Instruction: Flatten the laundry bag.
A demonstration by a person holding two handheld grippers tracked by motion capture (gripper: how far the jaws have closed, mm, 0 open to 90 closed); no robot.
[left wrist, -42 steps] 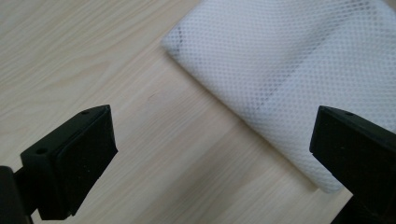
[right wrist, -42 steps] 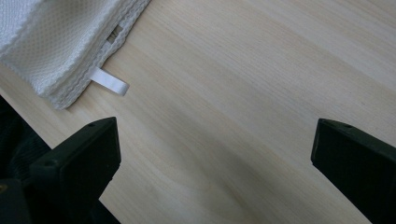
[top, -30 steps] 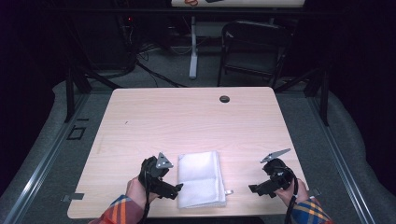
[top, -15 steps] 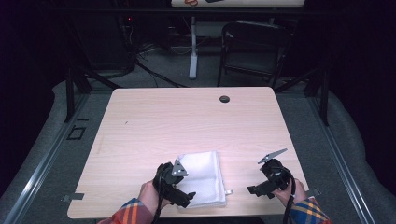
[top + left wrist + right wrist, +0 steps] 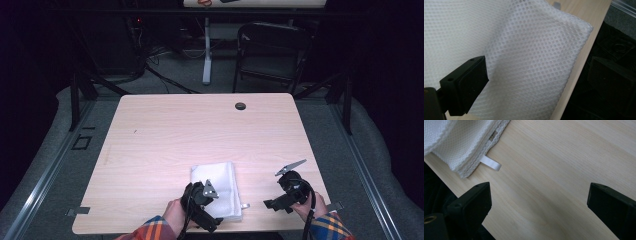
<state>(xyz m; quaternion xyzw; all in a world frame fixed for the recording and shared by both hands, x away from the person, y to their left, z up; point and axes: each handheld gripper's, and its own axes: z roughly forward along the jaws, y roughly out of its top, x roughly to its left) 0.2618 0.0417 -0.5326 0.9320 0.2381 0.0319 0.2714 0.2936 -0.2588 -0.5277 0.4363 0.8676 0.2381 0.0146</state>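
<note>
Folded white mesh cloth [image 5: 216,186], lower centre, on table [image 5: 165,135]. Left gripper [image 5: 206,210] over its near edge, jaws wide apart, gripping nothing. Right gripper [image 5: 278,204], lower right: agape, empty.

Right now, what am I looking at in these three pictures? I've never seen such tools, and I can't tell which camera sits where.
A person at a wooden table holds a hand-held gripper in each hand: two black jaws that pinch things. One picture looks down from above. The other two come from small cameras riding on each tool, looking along its jaws. A folded white mesh cloth lies near the table's front edge, a small loop tag sticking out of it. The left hand-held gripper is at the cloth's near edge, jaws open. The right hand-held gripper hovers open over bare wood. Nothing is held yet.
</note>
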